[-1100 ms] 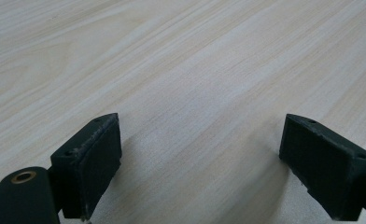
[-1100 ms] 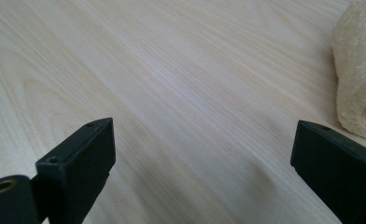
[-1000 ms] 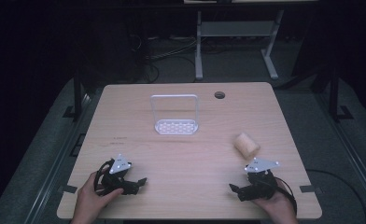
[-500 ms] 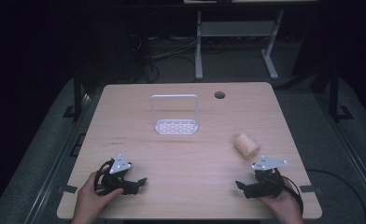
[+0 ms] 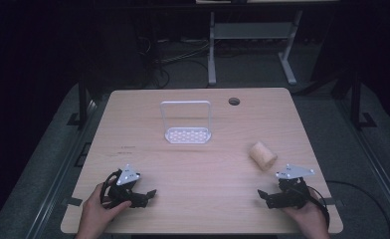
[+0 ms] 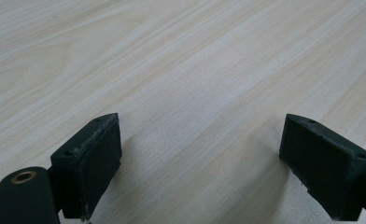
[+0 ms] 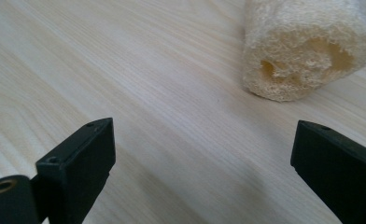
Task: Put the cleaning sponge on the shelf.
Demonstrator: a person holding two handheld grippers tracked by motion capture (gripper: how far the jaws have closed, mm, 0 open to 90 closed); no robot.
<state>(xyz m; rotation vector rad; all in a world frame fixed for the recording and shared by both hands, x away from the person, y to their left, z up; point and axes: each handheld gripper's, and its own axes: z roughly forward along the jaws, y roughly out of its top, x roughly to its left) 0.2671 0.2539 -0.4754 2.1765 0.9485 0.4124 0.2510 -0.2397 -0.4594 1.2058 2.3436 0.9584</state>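
Loofah (image 7: 307, 49) lies on its side on bench (image 5: 193, 164), right half, just ahead of right claw (image 7: 204, 168), jaws wide, probably lined up to grab. Left claw (image 6: 200, 168) wide, empty, resting low on bench near left corner.

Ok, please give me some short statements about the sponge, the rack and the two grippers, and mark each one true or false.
1. The loofah sponge lies on the table, apart from both grippers. True.
2. The right gripper is shut on the sponge. False: its jaws stand open with nothing between them.
3. The white rack has nothing on it. True.
4. The left gripper is shut. False: its jaws stand wide apart above bare wood.
5. The sponge is nearer the left gripper. False: it lies near the right one.
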